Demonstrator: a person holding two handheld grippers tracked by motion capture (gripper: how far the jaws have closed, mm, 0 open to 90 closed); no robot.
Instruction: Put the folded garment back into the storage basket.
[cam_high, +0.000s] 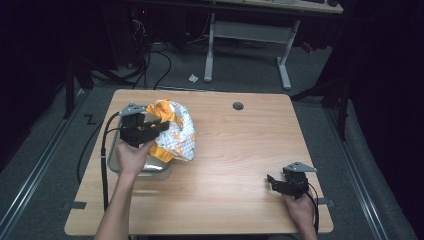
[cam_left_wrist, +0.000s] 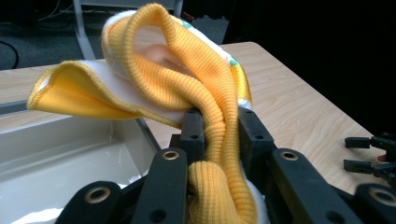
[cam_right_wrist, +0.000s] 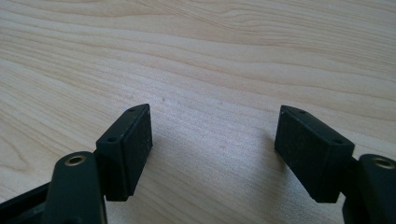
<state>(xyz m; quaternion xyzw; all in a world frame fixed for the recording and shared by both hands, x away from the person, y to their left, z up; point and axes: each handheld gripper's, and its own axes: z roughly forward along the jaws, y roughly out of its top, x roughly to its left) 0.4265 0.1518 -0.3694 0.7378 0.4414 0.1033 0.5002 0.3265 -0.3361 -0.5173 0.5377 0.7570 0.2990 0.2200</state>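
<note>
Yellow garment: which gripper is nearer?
Left. The left gripper is shut on the yellow garment, by its ribbed edge, above the tray. The right gripper sits open and empty near the table's front right corner, well clear.

There were two grippers, a left gripper (cam_high: 161, 126) and a right gripper (cam_high: 270, 181), one yellow-and-white garment (cam_high: 176, 131), one grey tray (cam_high: 159, 167), one wooden table (cam_high: 235, 160) and one round grommet hole (cam_high: 238, 106).
</note>
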